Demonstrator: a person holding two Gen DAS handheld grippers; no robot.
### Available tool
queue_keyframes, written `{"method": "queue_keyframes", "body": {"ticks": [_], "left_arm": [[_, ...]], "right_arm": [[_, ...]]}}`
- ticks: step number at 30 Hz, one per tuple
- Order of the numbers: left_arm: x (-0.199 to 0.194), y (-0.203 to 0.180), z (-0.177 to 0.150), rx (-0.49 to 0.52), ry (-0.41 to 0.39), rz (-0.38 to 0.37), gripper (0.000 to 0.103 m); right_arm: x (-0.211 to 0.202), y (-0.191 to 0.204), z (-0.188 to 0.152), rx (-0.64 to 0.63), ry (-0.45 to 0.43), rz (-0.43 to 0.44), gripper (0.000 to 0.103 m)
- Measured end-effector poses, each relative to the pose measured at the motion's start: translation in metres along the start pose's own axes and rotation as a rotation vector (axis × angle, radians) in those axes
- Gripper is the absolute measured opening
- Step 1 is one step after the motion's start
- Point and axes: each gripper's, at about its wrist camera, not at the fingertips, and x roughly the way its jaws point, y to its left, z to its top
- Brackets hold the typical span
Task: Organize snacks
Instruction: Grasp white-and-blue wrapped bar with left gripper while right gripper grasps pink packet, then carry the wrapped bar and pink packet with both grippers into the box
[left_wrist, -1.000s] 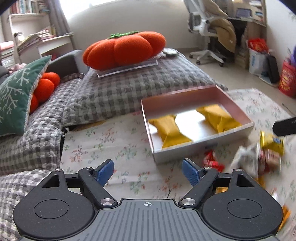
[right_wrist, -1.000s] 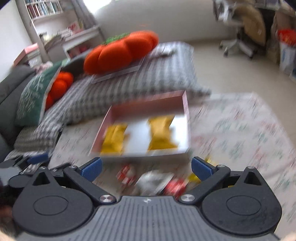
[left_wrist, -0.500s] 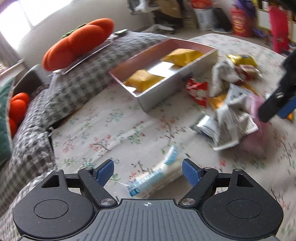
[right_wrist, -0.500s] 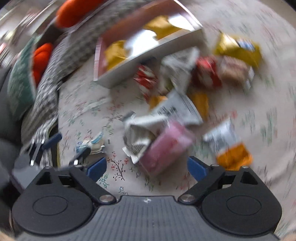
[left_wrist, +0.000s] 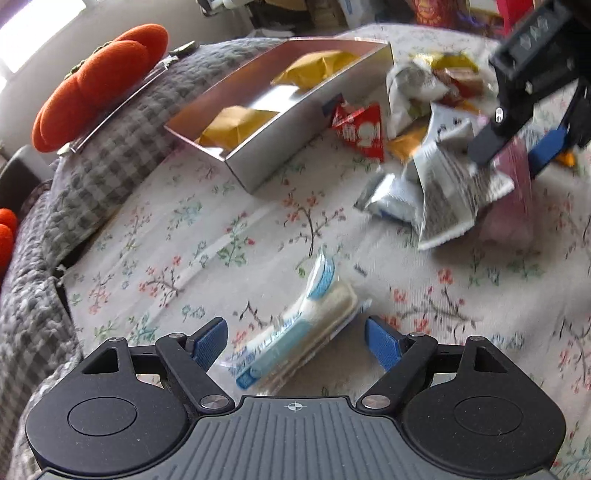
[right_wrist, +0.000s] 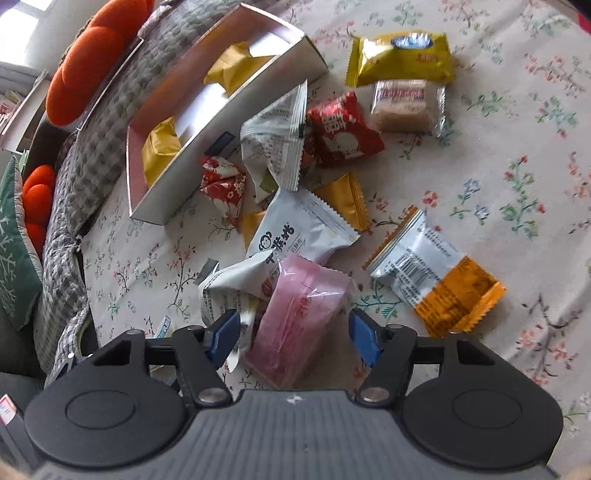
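The left gripper (left_wrist: 295, 338) hangs with its jaws spread wide over a blue-and-white snack packet (left_wrist: 295, 332) lying on the floral cloth (left_wrist: 192, 251) at the lower middle of the left wrist view; the packet sits between the blue pads (left_wrist: 208, 339) but neither pad touches it, so the jaws are released. The right gripper (right_wrist: 291, 338) has just been narrowing its jaws around a pink translucent packet (right_wrist: 299, 317) at the lower middle of the right wrist view; the packet lies between the pads, yet a gap shows on each side (the left pad is just beside a crumpled white wrapper (right_wrist: 229, 284)), so nothing is gripped. In the left wrist view the same gripper appears at the upper right, over the snack pile. The pile spreads across the cloth: a white packet with a monkey-face logo and Chinese characters (right_wrist: 295, 232), a red packet with white characters (right_wrist: 341, 131), a smaller red-and-white one (right_wrist: 223, 181), a yellow packet with a blue oval label (right_wrist: 400, 57), a clear-wrapped beige bar (right_wrist: 404, 105), and a white-and-orange packet showing a barcode (right_wrist: 436, 280); none of the small print is legible. The open silver box (right_wrist: 173, 195) with a pink inner rim sits at the upper left of the pile, holding two yellow pouches (right_wrist: 160, 153). Beyond it lie a grey checked blanket (left_wrist: 110, 147) and an orange pumpkin-shaped cushion (left_wrist: 96, 81).
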Motion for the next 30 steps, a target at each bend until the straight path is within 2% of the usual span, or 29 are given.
{"method": "queue_keyframes", "body": {"ticks": [2,6,10,12,19,26,30], "left_arm": [[0.003,0.003,0.002,-0.027,-0.001,-0.012,0.075],[0.003,0.007,0.004,-0.068,0.0,-0.061,0.049],[0.003,0.002,0.009,-0.073,0.007,-0.061,0.033],[0.004,0.004,0.011,-0.104,0.016,-0.055,0.029],[0.005,0.011,0.016,-0.215,0.037,-0.043,0.02],[-0.001,0.03,0.017,-0.385,0.018,-0.061,0.018],[-0.01,0.041,0.018,-0.479,-0.028,-0.08,0.016]], "right_arm": [[0.005,0.001,0.0,0.004,0.0,0.016,0.06],[0.008,0.005,0.004,0.0,-0.036,0.034,0.057],[0.007,0.006,0.008,-0.023,-0.058,0.067,0.049],[0.007,0.009,0.008,-0.045,-0.074,0.072,0.039],[-0.001,0.008,0.012,-0.068,-0.113,0.081,0.031],[-0.014,0.007,0.017,-0.089,-0.164,0.085,0.031],[-0.019,0.012,0.02,-0.105,-0.188,0.091,0.031]]}}
